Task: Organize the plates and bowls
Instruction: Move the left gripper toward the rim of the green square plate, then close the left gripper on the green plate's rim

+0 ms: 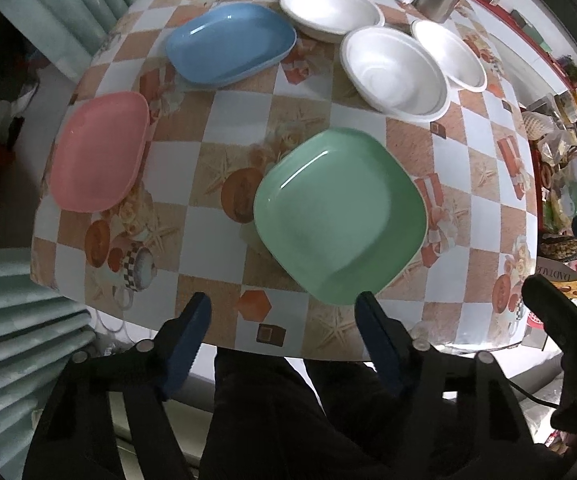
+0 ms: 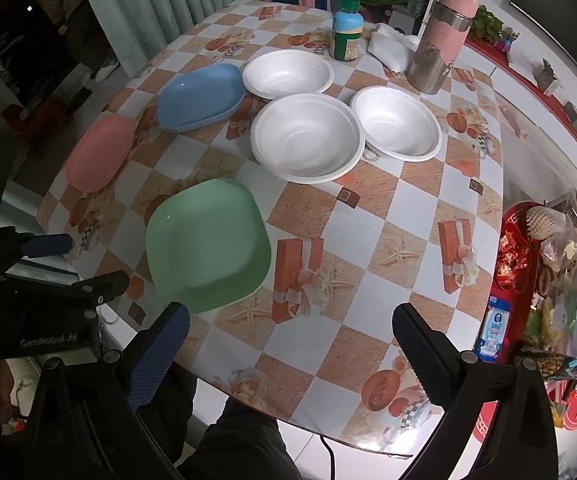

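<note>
**Nothing grasped yet — start of sorting, both grippers hovering off the near edge**

Apparently the task sits at its opening step: all plates and bowls lie separate on the tabletop, none stacked, none held.

- Green plate: closest to the near edge, roughly mid-way along it. Pink plate: at the left edge. Blue plate: further back on the left, just beside the far white bowl.
- Two more white bowls, the middle bowl and the right bowl, sit towards the far right; rims look touching or nearly so, can't tell for sure.
- Thermos, jar and white cloth stand at the far edge, not part of the job.

Left gripper: jaws spread wide, empty, above the near edge, right finger just by the green plate's near corner. Right gripper: jaws wide apart, empty, over the near edge to the right of the green plate.

Likely next: take the green plate by its near rim. Calls for lowering a gripper so one finger goes under the rim — shallow, slick plate, so slip is a risk. Bowls look like light foam; a hard squeeze could dent them.
</note>
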`<state>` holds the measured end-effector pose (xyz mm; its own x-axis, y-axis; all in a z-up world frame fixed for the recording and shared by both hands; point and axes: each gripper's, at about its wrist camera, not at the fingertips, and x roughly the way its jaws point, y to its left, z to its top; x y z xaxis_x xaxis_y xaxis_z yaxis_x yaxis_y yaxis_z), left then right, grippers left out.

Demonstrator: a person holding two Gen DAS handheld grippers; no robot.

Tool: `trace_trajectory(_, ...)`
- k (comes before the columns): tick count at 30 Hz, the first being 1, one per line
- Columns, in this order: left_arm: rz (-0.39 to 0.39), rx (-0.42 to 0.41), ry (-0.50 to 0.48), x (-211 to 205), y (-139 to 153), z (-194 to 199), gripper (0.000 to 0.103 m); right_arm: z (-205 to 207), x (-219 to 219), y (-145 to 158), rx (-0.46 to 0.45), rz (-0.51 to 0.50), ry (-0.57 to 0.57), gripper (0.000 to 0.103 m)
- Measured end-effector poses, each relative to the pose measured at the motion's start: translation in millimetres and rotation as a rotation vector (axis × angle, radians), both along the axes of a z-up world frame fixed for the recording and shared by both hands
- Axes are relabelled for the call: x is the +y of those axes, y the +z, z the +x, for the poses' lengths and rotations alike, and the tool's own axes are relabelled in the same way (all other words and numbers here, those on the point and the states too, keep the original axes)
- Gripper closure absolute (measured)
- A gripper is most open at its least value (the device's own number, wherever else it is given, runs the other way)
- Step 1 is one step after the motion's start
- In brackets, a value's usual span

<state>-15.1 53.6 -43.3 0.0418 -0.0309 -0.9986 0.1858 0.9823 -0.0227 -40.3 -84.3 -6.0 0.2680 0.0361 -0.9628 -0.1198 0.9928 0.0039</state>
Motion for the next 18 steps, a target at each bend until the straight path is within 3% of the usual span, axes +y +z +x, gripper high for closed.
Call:
trace_trajectory(2,-0.006,0.010,0.004,0.3,-2.9,1.7,0.032,1.0,0.9,-1.0,-0.001,0.006,0.007,0.001)
trace_trajectory(7,-0.017,0.013,0.047,5.8,-6.9,9.9,0.032,5.9,2.9,-3.1,-0.007,0.015,0.016,0.002)
trace_trajectory(8,-0.017,0.015,0.061,7.9,-9.1,11.2,0.032,7.0,3.2,-5.0,-0.005,0.017,0.015,0.005)
trace_trajectory(10,-0.021,0.021,0.081,11.9,-14.3,13.0,0.032,10.5,4.9,-11.2,0.013,0.024,0.021,0.021)
trace_trajectory(14,-0.024,0.034,0.073,15.4,-24.5,17.4,0.039,16.8,10.9,-22.5,0.038,0.031,0.032,0.022)
trace_trajectory(18,-0.014,0.011,0.018,11.4,-29.1,27.8,0.040,17.3,16.2,-27.4,0.058,0.038,0.034,0.022)
